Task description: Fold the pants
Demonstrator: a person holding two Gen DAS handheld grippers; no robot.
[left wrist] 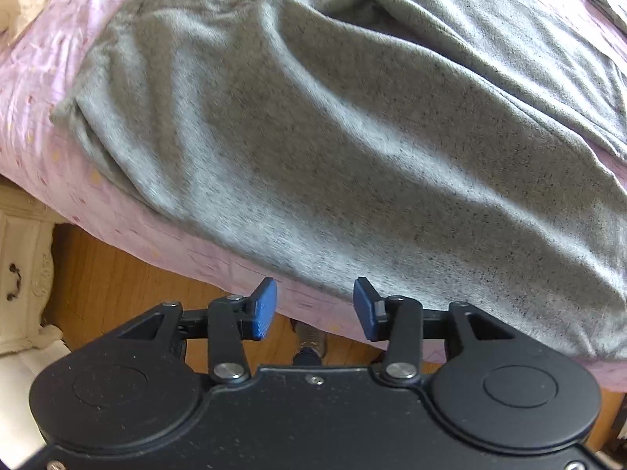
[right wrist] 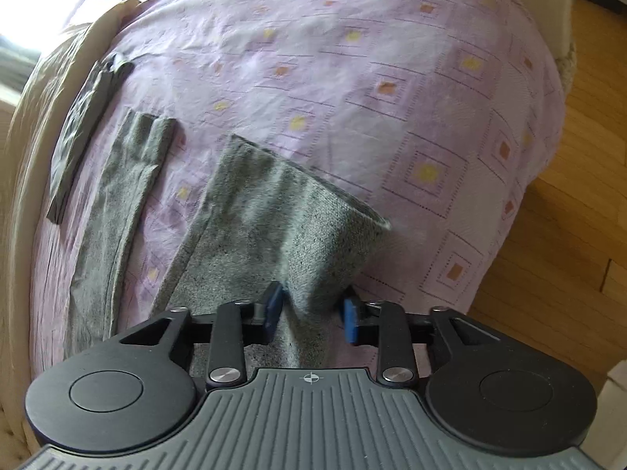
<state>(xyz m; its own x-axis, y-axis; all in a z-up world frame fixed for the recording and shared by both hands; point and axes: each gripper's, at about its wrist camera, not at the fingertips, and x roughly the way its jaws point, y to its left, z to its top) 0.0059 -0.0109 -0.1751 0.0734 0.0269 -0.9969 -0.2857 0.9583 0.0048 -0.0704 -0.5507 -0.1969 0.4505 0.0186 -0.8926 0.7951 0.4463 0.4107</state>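
L wrist view: grey pants (left wrist: 333, 125) fill most of frame, spread w/ soft creases over pink bedsheet (left wrist: 35, 78); left gripper (left wrist: 315, 309) at bottom centre has blue pads wide apart, nothing between them, just off the bed edge. Wood floor (left wrist: 102, 274) lower left, white carved cabinet (left wrist: 23, 270) at left edge. R wrist view: right gripper (right wrist: 313, 311) bottom centre, pads part-way apart w/ a raised fold of a pant leg (right wrist: 274, 219) between them; can't tell if it's pinched tight. Second leg (right wrist: 125, 180) lies flat at left, dark folded cloth (right wrist: 84, 121) upper left.
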